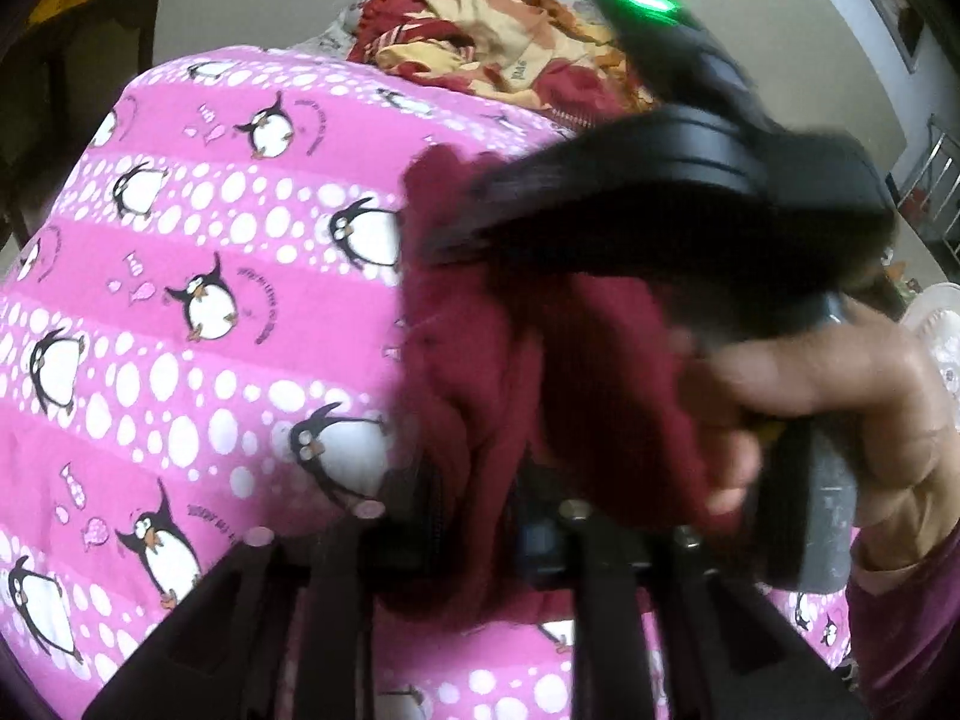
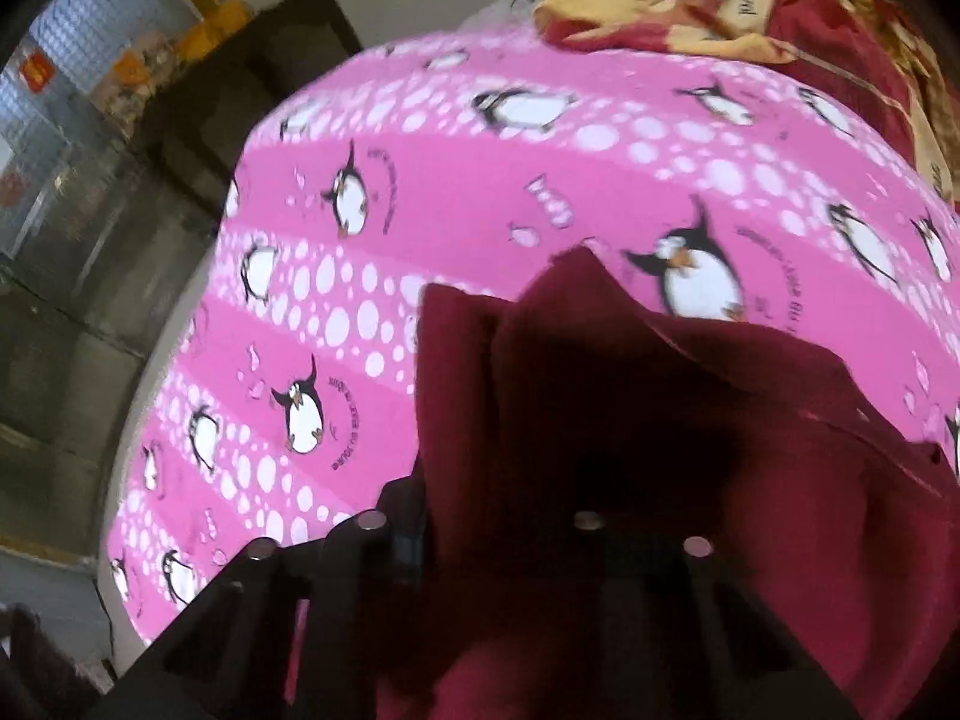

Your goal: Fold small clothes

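A dark red garment (image 1: 480,372) hangs bunched above the pink penguin-print sheet (image 1: 180,300). My left gripper (image 1: 474,516) is shut on its cloth, which runs down between the fingers. In the left wrist view the right gripper's black body (image 1: 690,192) and the hand holding it (image 1: 840,396) are blurred, close on the right. In the right wrist view the same red garment (image 2: 600,390) drapes over my right gripper (image 2: 516,540), which is shut on it; the fingertips are hidden under the cloth, above the pink sheet (image 2: 420,210).
A heap of red, yellow and cream clothes (image 1: 498,42) lies at the far end of the bed, also in the right wrist view (image 2: 750,6). A dark cabinet (image 2: 252,72) and a tiled wall stand to the left beyond the bed's edge.
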### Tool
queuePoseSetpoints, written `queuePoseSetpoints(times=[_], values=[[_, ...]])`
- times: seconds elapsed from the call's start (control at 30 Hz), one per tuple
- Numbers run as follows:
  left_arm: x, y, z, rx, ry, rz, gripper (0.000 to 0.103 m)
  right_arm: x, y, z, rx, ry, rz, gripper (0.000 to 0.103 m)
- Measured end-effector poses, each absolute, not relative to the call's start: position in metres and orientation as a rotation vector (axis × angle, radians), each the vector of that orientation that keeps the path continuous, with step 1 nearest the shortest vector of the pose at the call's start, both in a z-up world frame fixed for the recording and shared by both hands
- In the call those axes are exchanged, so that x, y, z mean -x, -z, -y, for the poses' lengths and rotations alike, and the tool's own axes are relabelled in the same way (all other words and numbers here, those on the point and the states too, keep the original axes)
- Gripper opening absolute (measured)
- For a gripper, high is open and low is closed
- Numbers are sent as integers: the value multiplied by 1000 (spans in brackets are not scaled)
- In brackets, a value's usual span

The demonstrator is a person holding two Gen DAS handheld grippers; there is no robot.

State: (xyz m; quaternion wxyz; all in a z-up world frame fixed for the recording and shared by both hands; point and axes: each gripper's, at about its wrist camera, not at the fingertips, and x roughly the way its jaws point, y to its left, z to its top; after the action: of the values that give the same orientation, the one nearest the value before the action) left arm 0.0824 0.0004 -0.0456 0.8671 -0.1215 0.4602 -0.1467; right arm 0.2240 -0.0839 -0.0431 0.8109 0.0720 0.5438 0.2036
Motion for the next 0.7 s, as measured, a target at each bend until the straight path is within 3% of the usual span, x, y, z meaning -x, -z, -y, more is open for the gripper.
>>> queuePoseSetpoints(times=[0.03,0.1,0.37,0.4,0.53,0.63,0.7], values=[[-80,46,-4,258,305,-963,60,-223,42,88,-170,-438,-1158,23],[-74,46,-9,246,291,-938,74,-220,39,97,-191,-442,-1148,23],[-77,54,6,157,274,-965,75,-213,34,110,-251,-452,-1133,23],[-78,55,8,157,264,-975,74,-212,33,112,-248,-452,-1131,23],[-81,55,12,198,269,-1006,42,-207,28,121,-251,-450,-1123,23],[-79,51,19,195,294,-1004,28,-201,25,129,-264,-448,-1114,23],[-76,46,26,178,309,-999,25,-197,22,135,-266,-447,-1106,23]])
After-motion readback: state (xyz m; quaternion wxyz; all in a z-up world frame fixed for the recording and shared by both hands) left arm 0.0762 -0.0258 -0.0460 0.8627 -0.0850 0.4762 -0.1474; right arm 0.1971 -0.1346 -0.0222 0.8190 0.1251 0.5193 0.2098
